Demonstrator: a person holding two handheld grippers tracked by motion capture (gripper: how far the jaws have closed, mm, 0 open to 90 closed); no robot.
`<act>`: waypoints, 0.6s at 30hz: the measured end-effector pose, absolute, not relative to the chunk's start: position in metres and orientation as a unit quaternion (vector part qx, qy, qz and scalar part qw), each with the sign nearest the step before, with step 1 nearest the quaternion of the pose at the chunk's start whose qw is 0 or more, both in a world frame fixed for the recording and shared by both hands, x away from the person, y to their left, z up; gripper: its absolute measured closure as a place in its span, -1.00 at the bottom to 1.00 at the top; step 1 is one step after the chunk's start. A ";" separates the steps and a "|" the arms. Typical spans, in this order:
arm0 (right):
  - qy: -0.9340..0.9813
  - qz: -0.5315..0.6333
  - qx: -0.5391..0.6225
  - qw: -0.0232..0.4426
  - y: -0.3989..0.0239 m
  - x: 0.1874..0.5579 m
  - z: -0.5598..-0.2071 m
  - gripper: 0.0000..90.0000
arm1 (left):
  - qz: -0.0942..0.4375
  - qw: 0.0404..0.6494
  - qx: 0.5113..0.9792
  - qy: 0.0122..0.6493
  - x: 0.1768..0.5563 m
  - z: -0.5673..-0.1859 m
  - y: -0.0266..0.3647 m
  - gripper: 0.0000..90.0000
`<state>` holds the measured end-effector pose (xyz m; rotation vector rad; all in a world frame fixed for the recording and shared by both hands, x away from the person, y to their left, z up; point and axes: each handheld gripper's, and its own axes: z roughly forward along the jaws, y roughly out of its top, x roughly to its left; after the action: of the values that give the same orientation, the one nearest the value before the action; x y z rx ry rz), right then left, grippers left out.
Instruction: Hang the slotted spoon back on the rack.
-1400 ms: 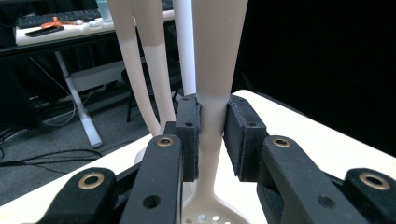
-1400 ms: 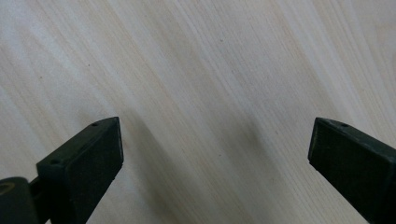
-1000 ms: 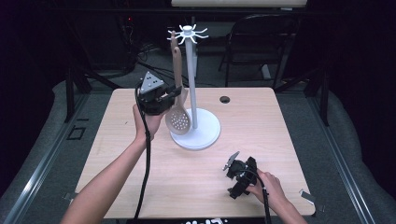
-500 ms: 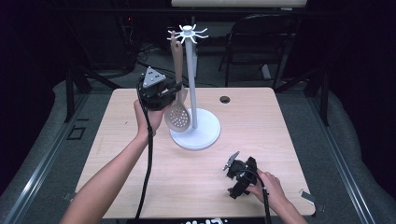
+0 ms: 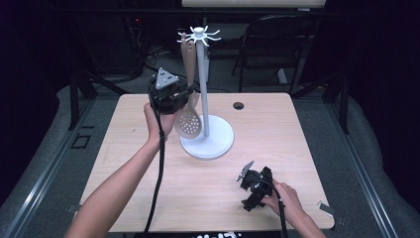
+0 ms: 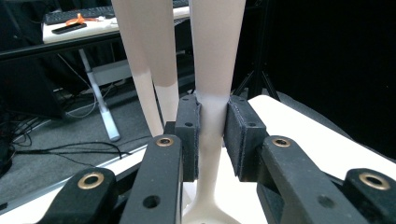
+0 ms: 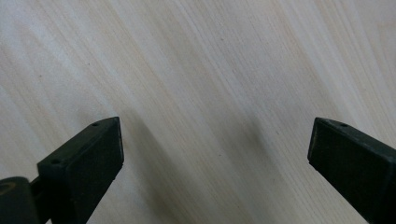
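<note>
The left gripper (image 6: pixel 212 140) clamps the slotted spoon (image 5: pixel 188 119) by its upright handle, hanging beside the stand's pole (image 5: pixel 201 84). The right gripper (image 7: pixel 215 154) rests open, well apart.

Slotted spoon (image 6: pixel 212 70) handle top and bowl cut off in left gripper view; left gripper (image 5: pixel 184 94) hides the handle's middle in high view; whether spoon hangs on stand (image 5: pixel 202 79) hook too small to tell
</note>
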<state>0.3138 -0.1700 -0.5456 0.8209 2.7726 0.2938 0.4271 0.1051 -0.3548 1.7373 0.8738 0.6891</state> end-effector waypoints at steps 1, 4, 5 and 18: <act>0.947 0.101 0.280 0.117 -0.170 0.314 -0.546 -0.93 | 0.286 0.513 0.723 0.364 0.428 -0.355 0.105 0.69; 0.948 0.102 0.280 0.114 -0.170 0.314 -0.546 -0.93 | 0.288 0.512 0.722 0.365 0.429 -0.355 0.104 0.69; 0.948 0.100 0.279 0.116 -0.170 0.314 -0.545 -0.93 | 0.288 0.511 0.722 0.366 0.430 -0.355 0.104 0.69; 0.947 0.104 0.280 0.117 -0.170 0.313 -0.545 -0.94 | 0.289 0.505 0.725 0.369 0.435 -0.359 0.101 0.68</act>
<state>0.3135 -0.1702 -0.5453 0.8202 2.7719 0.3048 0.4349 0.1015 -0.3592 1.7495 0.8893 0.6982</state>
